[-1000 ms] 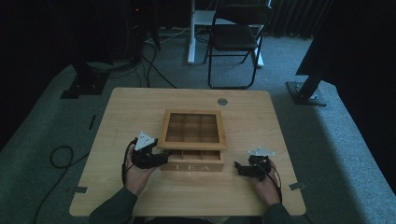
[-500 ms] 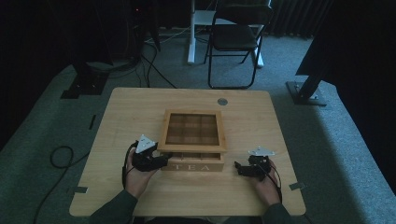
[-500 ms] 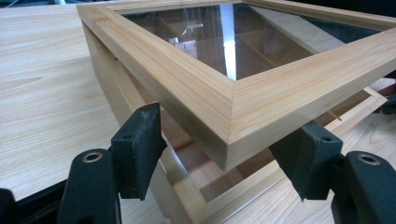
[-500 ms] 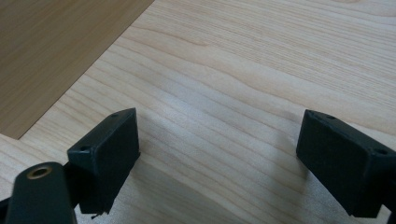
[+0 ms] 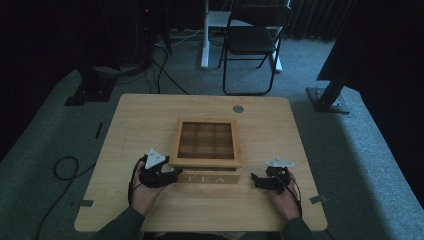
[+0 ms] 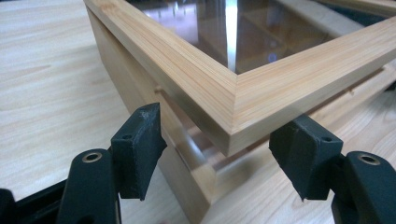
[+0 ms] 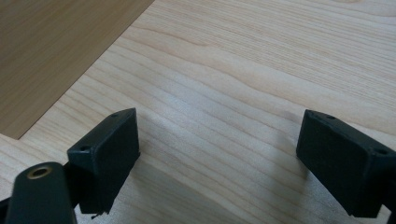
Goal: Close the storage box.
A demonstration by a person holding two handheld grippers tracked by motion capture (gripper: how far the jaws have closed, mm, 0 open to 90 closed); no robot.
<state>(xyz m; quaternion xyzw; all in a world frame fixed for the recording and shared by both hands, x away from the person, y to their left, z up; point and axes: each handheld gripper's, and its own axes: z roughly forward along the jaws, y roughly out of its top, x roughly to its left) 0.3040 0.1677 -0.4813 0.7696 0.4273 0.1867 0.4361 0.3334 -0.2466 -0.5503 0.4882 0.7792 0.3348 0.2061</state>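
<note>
Nothing moved; tea box [image 5: 206, 150] square, label facing person; both hand-held grippers [image 5: 175, 175] [image 5: 254, 179] apart.

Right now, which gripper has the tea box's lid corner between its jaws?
The left gripper: its open jaws flank the lid corner. The right gripper has bare table between its jaws.

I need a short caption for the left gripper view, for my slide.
Open left gripper at the near corner of the wooden tea box's slightly raised glass lid.
</note>
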